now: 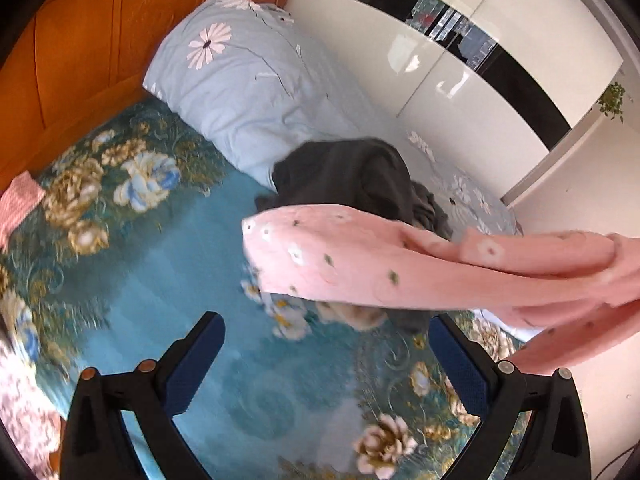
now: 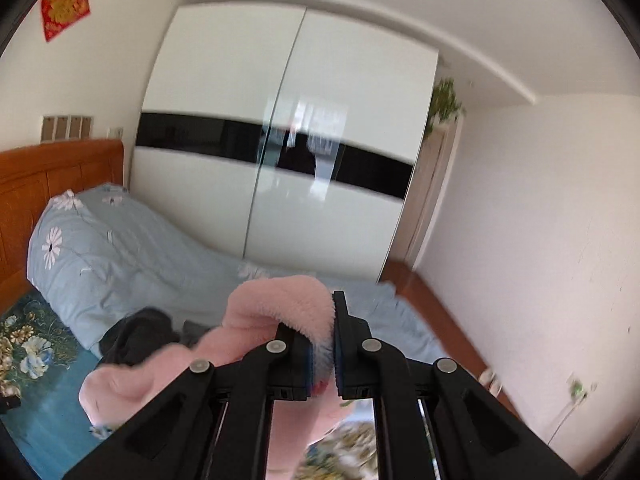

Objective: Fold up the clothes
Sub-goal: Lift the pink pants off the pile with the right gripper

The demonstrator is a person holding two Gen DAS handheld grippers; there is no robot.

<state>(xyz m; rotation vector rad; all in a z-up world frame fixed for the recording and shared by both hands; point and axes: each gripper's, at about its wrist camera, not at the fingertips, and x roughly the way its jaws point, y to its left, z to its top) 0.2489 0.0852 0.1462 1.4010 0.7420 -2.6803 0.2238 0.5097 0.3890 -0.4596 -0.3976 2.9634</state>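
A pink fleece garment (image 1: 400, 268) with small flowers hangs in the air above the bed, stretching in from the right of the left wrist view. My right gripper (image 2: 322, 344) is shut on a fluffy fold of the pink garment (image 2: 280, 304) and holds it up. My left gripper (image 1: 324, 344) is open and empty, over the teal floral bedsheet (image 1: 160, 248), below and left of the garment. A dark grey garment (image 1: 352, 176) lies crumpled on the bed behind the pink one; it also shows in the right wrist view (image 2: 136, 336).
A light blue flowered duvet (image 1: 248, 80) lies rolled along the far side of the bed. The orange wooden headboard (image 1: 72, 48) stands at the left. A white wardrobe (image 2: 280, 152) with a black band stands beyond the bed. A pink checked cloth (image 1: 20, 200) lies by the headboard.
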